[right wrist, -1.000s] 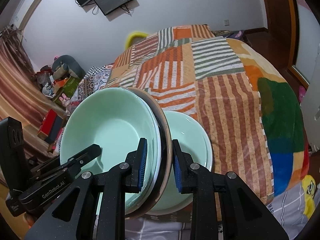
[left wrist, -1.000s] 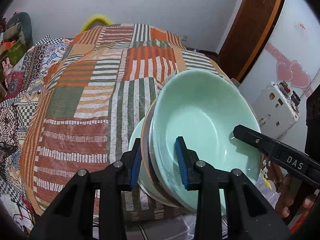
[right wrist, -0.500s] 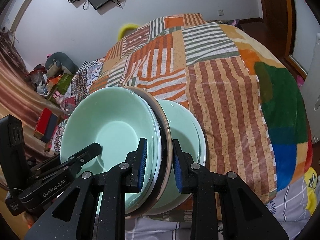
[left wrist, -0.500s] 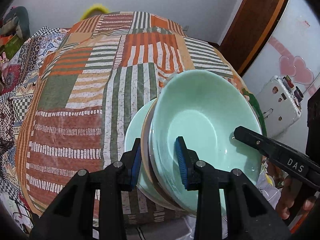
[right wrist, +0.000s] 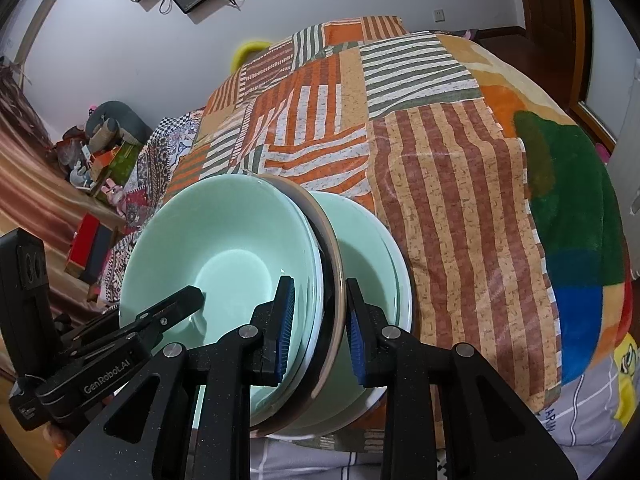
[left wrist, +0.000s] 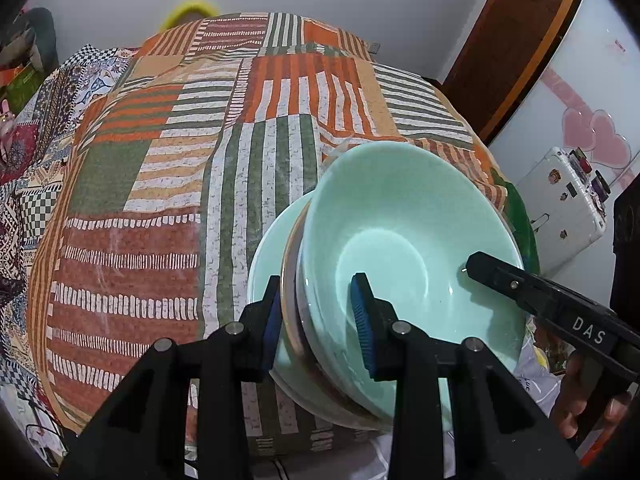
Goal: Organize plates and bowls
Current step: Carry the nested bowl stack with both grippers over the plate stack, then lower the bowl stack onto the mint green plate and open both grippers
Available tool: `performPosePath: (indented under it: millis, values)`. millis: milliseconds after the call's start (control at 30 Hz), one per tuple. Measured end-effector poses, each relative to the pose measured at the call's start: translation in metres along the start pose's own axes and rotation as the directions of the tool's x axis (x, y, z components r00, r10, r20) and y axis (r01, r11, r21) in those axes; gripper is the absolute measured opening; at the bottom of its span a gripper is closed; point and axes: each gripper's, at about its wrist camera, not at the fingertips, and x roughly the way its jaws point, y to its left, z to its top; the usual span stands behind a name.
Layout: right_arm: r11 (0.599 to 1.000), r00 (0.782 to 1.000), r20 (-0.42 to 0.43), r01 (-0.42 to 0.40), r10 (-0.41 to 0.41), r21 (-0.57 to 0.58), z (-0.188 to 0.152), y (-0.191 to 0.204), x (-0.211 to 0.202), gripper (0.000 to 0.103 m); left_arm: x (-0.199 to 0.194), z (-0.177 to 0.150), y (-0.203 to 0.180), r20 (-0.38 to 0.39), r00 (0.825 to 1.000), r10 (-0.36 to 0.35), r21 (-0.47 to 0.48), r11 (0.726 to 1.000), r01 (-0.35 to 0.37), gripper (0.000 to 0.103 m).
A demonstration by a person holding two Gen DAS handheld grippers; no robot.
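Step in hand, by the look of it: carrying a stack (left wrist: 408, 240) of nested bowls and plates over the bed (left wrist: 160, 200), two-handed. Left gripper (left wrist: 318, 312) pinching the stack's rim at 6 o'clock in the left view – one pad under, one inside the top bowl (right wrist: 216, 256). Right gripper (right wrist: 318, 320) pinching the same rim from the opposite side, 6 o'clock in its own view. Both sets of tongs clamped on the rim, not spread.

Stack tilted, held off the quilt. Top to bottom, as far as readable: mint bowl, a white-edged dish, a brown-rimmed plate (right wrist: 334, 276), then another mint bowl (right wrist: 372, 264) just behind. Can't tell whether that last bowl is in the grip or resting on the bed.

Top bowl empty; nothing inside but the gripper pads and the other gripper's tip at 3 o'clock in the left view.

Next move probably: level the stack, lower onto or beside the lower bowl near the bed edge – needs both hands in sync, then release together. Risk: stack sliding apart while tilted.
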Motion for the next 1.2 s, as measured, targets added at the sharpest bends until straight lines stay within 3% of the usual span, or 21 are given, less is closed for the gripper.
performPosePath:
  millis: [333,600,700,833,1000,1200]
  values:
    - [0.999,1.0,-0.012,-0.02,0.02,0.032,-0.003,-0.008,0.005,0.024,-0.001,0.0,0.0,0.016,0.999,-0.042,-0.014,0.999,0.043,0.036]
    - [1.0,1.0,0.009,-0.012,0.012,0.001,-0.006,-0.009,-0.001,0.027,-0.01,-0.001,0.0,0.027,0.999,-0.03,-0.01,0.999,0.031,0.038]
    - [1.0,0.999,0.044,0.012,-0.011,-0.022,-0.004,-0.008,-0.015,0.036,-0.023,-0.002,-0.001,0.052,0.998,-0.023,0.003,1.0,0.023,0.039]
    - [0.997,0.995,0.096,0.032,-0.025,-0.075,0.0,-0.001,-0.034,0.037,-0.053,-0.001,-0.006,0.137,0.99,0.018,0.03,0.999,-0.022,0.039]
    - [0.989,0.981,0.193,0.049,-0.021,-0.142,0.003,0.016,-0.067,0.038,-0.1,-0.001,-0.014,0.267,0.963,0.022,0.04,0.999,-0.034,0.047]
    - [0.972,0.949,0.314,0.061,0.013,-0.227,0.003,0.043,-0.108,0.041,-0.161,-0.006,-0.031,0.446,0.895,0.006,0.08,0.996,-0.047,0.055]
